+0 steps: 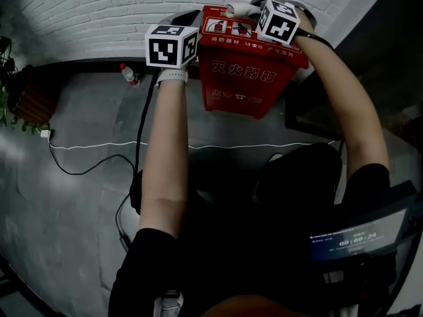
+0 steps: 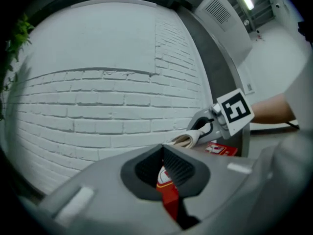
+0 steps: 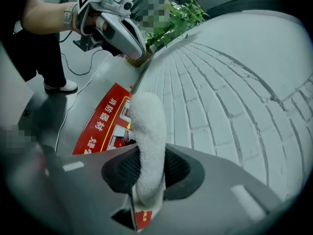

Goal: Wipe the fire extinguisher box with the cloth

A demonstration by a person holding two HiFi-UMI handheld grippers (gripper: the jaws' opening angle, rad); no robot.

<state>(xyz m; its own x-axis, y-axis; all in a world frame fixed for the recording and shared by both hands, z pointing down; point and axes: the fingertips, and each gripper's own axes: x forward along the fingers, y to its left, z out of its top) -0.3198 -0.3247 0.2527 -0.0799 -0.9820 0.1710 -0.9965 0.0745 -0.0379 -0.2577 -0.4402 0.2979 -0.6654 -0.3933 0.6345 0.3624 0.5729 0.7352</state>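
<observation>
The red fire extinguisher box (image 1: 244,71) stands against the white brick wall. My left gripper (image 1: 188,22) is at the box's top left corner. In the left gripper view its jaws (image 2: 164,165) are shut on a red edge of the box (image 2: 167,192). My right gripper (image 1: 254,8) is over the box's top, shut on a white cloth (image 1: 239,9). In the right gripper view the cloth (image 3: 146,141) sticks out between the jaws and lies on the box top (image 3: 105,126) next to the wall, with the left gripper (image 3: 117,28) beyond it.
A water bottle (image 1: 130,74) stands on the floor left of the box. A white cable (image 1: 132,145) and black cables run across the grey floor. A potted plant (image 1: 10,104) is at far left, a dark frame (image 1: 317,117) right of the box, a screen (image 1: 357,236) low right.
</observation>
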